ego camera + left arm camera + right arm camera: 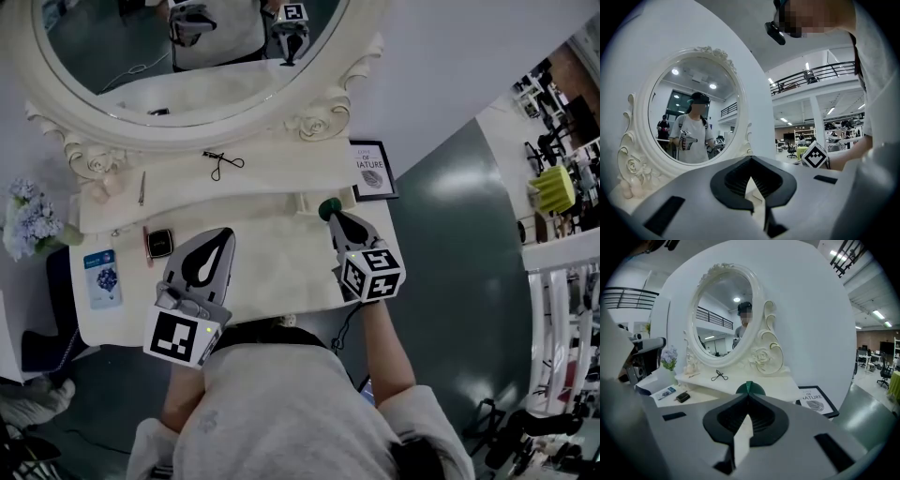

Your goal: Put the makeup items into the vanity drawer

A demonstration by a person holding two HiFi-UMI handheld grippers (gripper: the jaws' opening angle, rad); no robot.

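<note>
My right gripper (pixel 334 216) is shut on a small dark green round item (pixel 328 207) over the right end of the white vanity top (pixel 272 267). In the right gripper view the green item (pixel 750 388) pokes out past the closed tips of that gripper (pixel 749 394). My left gripper (pixel 226 232) hangs over the middle of the top, jaws together and empty; its tips (pixel 751 159) meet in the left gripper view. A black eyelash curler (pixel 223 165) and a thin pencil (pixel 142 187) lie on the raised shelf. A dark compact (pixel 160 244) lies at the left. No drawer shows.
An oval mirror (pixel 187 56) in an ornate white frame stands at the back. A blue packet (pixel 101 278) and pale blue flowers (pixel 33 220) are at the left end. A framed print (pixel 372 171) leans at the right. Grey floor lies right of the vanity.
</note>
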